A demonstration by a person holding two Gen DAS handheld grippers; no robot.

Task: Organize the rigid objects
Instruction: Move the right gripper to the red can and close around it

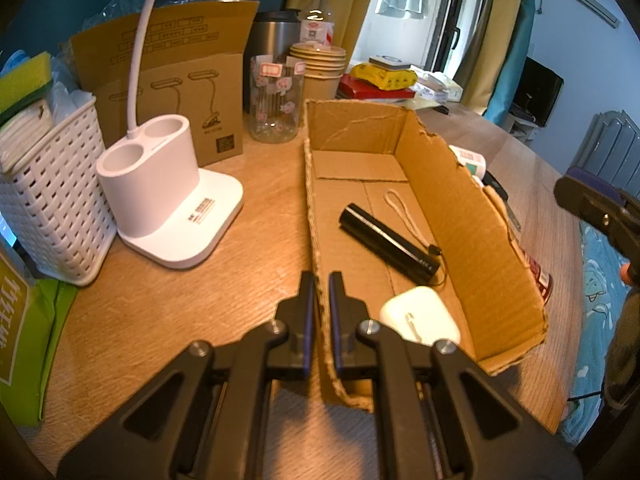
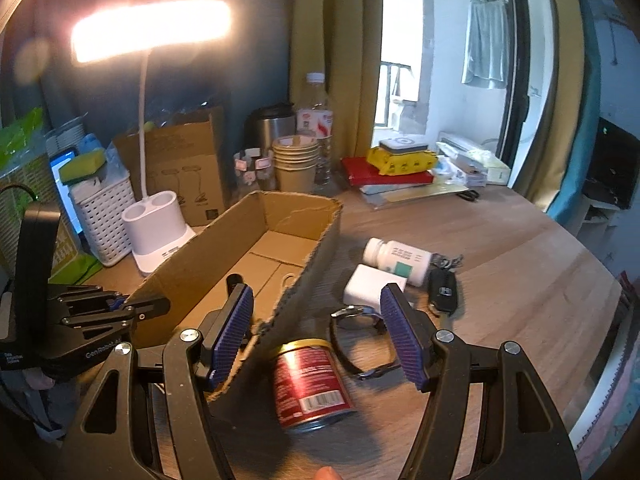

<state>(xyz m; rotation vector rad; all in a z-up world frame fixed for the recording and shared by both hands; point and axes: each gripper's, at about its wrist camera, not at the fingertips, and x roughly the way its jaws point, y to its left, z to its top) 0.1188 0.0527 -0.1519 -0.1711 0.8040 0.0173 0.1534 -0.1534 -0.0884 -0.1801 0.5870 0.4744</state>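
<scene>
Where lamplight glares, cluttered wooden table [image 2: 500,240], perhaps bedroom.

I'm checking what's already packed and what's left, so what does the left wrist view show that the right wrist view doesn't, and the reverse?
Only the left wrist view shows the box's contents: a black flashlight and a white earbud case on its floor.

Only the right wrist view shows loose items on the table: a red can on its side, a watch, a white charger, a car key, plus the lit lamp head.

Both show the cardboard box, the white pill bottle, the left gripper clamped on the box wall, and the right gripper, open.
</scene>
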